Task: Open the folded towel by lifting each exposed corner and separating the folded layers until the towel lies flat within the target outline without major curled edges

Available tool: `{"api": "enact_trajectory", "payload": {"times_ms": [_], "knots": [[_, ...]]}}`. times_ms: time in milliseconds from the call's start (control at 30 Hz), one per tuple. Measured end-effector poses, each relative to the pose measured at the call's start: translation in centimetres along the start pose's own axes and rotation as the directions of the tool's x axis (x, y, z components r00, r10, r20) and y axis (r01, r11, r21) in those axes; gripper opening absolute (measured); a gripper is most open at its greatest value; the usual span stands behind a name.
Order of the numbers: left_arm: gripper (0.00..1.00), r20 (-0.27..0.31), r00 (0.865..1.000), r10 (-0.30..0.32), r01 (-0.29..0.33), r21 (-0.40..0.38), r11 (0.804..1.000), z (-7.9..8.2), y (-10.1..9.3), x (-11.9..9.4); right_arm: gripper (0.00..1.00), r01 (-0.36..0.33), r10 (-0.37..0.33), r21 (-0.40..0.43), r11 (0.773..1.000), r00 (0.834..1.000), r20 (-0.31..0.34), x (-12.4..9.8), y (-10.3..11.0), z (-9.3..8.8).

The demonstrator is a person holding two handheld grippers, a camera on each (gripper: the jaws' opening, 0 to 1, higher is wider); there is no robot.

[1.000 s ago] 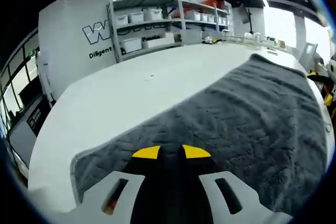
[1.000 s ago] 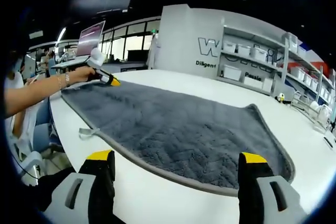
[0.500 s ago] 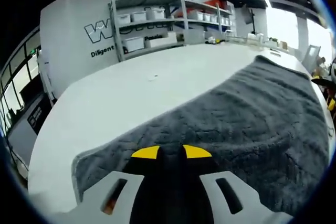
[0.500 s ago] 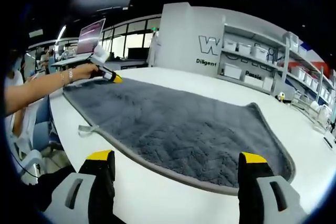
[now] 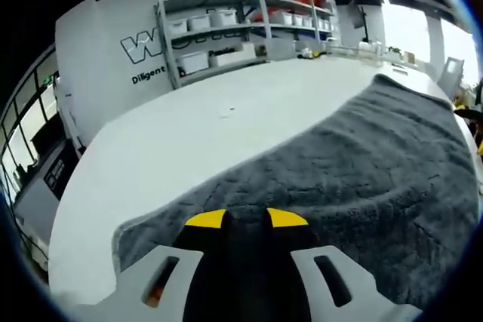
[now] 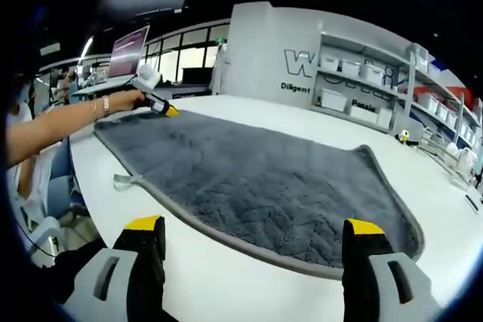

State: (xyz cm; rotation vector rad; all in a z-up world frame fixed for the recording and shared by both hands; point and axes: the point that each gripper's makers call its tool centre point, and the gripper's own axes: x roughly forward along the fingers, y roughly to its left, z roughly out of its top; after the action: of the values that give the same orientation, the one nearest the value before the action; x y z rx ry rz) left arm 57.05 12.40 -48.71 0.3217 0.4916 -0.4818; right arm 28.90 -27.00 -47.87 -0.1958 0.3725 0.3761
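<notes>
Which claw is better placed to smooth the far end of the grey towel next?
Left, probably. The left claw is shut on the fluffy grey towel at its far end. The right claw is open over the white table, apart from the towel's near edge.

One grey towel (image 6: 256, 186) lies on one white tabletop (image 6: 226, 292). Two tools: the right tool (image 6: 249, 243) at 6 o'clock in its own view, the left tool (image 6: 162, 108) at 10 o'clock. One shelving unit (image 6: 377, 99) at 2 o'clock, one laptop (image 6: 128, 43).
</notes>
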Motion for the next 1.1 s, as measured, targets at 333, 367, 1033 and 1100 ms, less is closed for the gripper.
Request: {"api": "enact_trajectory", "payload": {"times_ms": [333, 367, 1033, 1100], "knots": [[0.32, 0.011, 1.000, -0.011, 0.011, 0.027, 1.000, 0.3, -0.3, -1.2, 0.99, 0.000, 0.000, -0.003, 1.000, 1.000, -0.009, 0.0, -0.1, -0.2], [0.34, 0.015, 1.000, -0.017, 0.017, 0.031, 0.999, 0.4, -0.4, -1.5, 0.99, 0.000, 0.000, -0.003, 1.000, 1.000, -0.011, 0.1, -0.1, -0.2], [0.99, 0.186, 0.950, -0.252, 0.270, -0.075, 0.960, 0.2, -7.2, -10.7, 0.99, -0.010, 0.010, 0.004, 1.000, 1.000, 0.002, 0.2, 0.1, 0.9], [0.99, 0.197, 0.947, -0.253, 0.271, -0.068, 0.960, 0.0, -7.3, -11.7, 0.99, -0.007, 0.007, 0.006, 1.000, 1.000, 0.000, 0.3, 0.0, 0.8]]}}
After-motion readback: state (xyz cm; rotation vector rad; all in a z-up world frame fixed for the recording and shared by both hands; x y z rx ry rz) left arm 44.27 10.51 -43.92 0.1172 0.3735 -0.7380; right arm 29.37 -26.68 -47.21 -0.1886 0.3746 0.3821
